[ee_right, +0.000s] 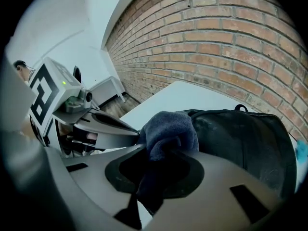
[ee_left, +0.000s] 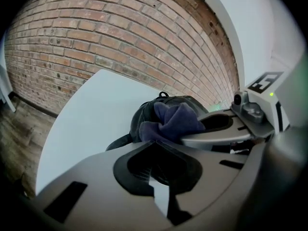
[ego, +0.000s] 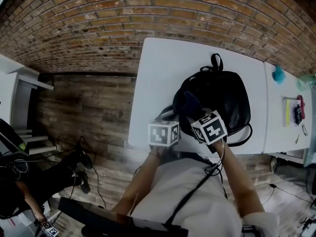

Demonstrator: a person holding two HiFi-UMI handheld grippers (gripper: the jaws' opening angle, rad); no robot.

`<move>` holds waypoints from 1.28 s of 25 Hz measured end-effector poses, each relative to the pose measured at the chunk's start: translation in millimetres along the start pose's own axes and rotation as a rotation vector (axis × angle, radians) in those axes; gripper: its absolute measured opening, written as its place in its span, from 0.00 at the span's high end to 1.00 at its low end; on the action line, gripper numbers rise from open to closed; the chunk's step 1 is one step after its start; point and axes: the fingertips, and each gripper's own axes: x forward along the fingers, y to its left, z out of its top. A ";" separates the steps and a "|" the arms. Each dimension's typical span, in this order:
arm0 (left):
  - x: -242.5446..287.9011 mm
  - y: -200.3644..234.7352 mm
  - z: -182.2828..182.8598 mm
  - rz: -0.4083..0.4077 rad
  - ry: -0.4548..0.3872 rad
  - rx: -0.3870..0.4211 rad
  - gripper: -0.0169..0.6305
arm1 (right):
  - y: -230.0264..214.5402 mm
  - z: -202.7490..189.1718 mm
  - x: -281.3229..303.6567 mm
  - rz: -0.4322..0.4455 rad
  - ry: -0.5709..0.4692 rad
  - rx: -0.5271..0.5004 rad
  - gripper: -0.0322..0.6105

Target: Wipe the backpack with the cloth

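Rough brick wall (ego: 98, 23) backs a white table (ego: 163, 83), and we take the black backpack (ego: 222, 95) as our mark. It lies flat, its long axis running from us toward the wall, carry loop (ego: 216, 60) at the far end. Our right gripper (ee_right: 161, 153) is clamped on the blue cloth (ee_right: 168, 131), bunched at the backpack's near-left corner. Our left gripper (ee_left: 154, 150), jaws drawn together on nothing, hangs just left of that corner. Nothing blocks a stroke across the backpack, we judge.

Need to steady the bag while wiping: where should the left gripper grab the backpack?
The carry loop at the far end of the backpack, approached from the far side: it stands clear of the body and is thin enough for the jaws.
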 end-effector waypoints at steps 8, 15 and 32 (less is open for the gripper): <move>2.3 -3.5 -1.3 -0.007 0.008 0.008 0.97 | 15.3 -18.8 -9.0 0.044 0.040 -0.015 0.83; 2.5 -6.0 -2.5 -0.023 0.015 0.013 0.97 | 19.5 -29.8 -16.6 0.059 0.053 0.008 0.83; 4.6 -7.5 -2.0 -0.051 0.035 0.043 0.97 | 21.9 -62.3 -41.0 0.046 0.066 0.125 0.83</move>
